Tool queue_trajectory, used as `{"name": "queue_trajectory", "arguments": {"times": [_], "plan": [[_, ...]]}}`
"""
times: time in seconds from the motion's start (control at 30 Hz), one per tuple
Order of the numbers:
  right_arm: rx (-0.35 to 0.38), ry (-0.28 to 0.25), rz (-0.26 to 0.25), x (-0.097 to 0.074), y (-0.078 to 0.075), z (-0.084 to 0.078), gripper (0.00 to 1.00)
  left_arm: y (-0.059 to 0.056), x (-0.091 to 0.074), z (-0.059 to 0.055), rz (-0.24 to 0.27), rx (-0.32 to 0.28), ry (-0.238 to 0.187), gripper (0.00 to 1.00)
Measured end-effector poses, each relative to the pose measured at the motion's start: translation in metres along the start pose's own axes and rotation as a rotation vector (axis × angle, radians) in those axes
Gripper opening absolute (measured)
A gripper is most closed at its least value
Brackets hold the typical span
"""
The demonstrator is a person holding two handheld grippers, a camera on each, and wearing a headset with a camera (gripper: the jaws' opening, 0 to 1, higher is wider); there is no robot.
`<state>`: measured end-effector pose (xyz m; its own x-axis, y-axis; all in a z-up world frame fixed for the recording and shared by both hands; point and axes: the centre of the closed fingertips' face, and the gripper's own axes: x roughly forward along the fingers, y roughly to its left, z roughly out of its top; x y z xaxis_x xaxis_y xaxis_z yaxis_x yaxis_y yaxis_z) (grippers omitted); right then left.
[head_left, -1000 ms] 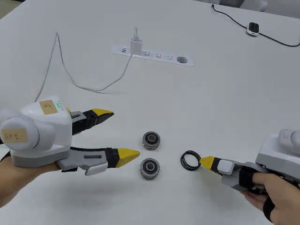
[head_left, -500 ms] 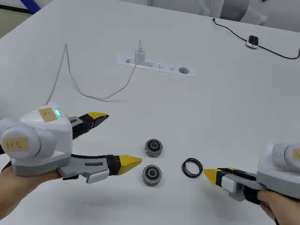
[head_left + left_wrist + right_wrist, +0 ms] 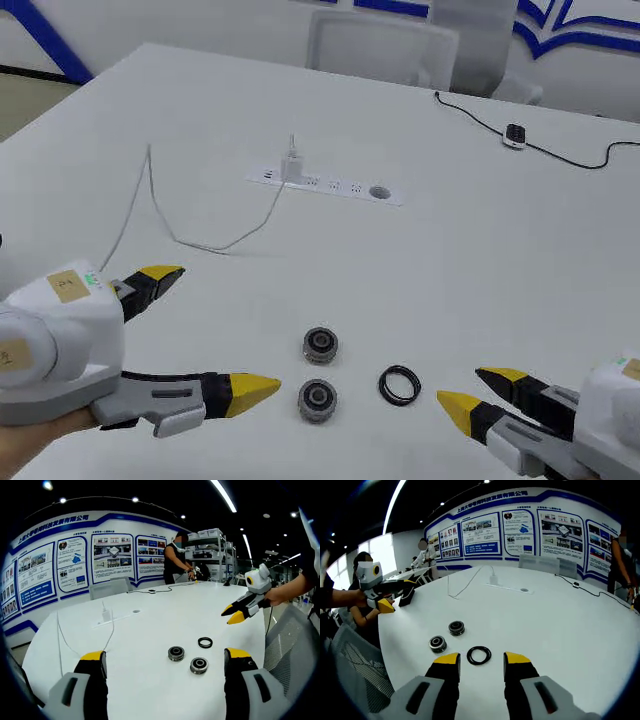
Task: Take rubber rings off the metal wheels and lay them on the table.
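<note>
Two metal wheels with dark outer rims lie flat on the white table (image 3: 450, 250), the far wheel (image 3: 320, 344) just behind the near wheel (image 3: 317, 399). One black rubber ring (image 3: 400, 385) lies loose on the table to their right. My left gripper (image 3: 208, 328) is open, left of the wheels, with nothing between its jaws. My right gripper (image 3: 478, 390) is open too, a short way right of the ring and apart from it. In the left gripper view the wheels (image 3: 176, 653) (image 3: 199, 665) and the ring (image 3: 205, 642) lie ahead. In the right gripper view the ring (image 3: 479, 655) lies just beyond the jaw tips.
A white power strip (image 3: 325, 186) with a plugged charger and a trailing cable (image 3: 150, 195) lies farther back. A black cable with a small device (image 3: 514, 134) runs at the back right. A chair (image 3: 380, 50) stands behind the table. People stand at other benches (image 3: 176, 562).
The right gripper has drawn back from the ring toward the near right and its jaws now stand apart. The left gripper has pulled back a little. The head camera has tilted up.
</note>
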<state>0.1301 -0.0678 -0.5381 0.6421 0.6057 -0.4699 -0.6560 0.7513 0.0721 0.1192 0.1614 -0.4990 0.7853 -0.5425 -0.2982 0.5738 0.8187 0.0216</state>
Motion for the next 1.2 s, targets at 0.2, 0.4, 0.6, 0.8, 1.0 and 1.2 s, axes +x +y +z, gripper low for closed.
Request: {"name": "queue_trajectory", "arguments": {"times": [0.2,0.4,0.6,0.8,1.0,1.2], "plan": [[-0.027,-0.024,0.003,-0.019,0.004,-0.006,0.43,-0.005,-0.016,-0.004,0.027,-0.008,0.001,1.0],[-0.047,-0.047,0.02,-0.032,0.012,-0.011,0.52,-0.015,-0.025,-0.01,0.029,-0.033,-0.003,1.0],[-0.006,-0.043,0.021,-0.033,0.014,-0.021,0.57,-0.027,-0.032,-0.017,0.017,-0.049,-0.005,1.0],[-0.046,-0.062,0.049,-0.034,0.023,-0.019,0.65,-0.029,-0.04,-0.027,0.047,-0.061,-0.002,1.0],[-0.078,-0.072,0.073,-0.034,0.032,-0.016,0.7,-0.029,-0.045,-0.035,0.068,-0.085,-0.001,1.0],[-0.126,-0.041,0.098,-0.03,0.041,-0.02,0.74,-0.03,-0.047,-0.039,0.072,-0.091,-0.002,1.0]]}}
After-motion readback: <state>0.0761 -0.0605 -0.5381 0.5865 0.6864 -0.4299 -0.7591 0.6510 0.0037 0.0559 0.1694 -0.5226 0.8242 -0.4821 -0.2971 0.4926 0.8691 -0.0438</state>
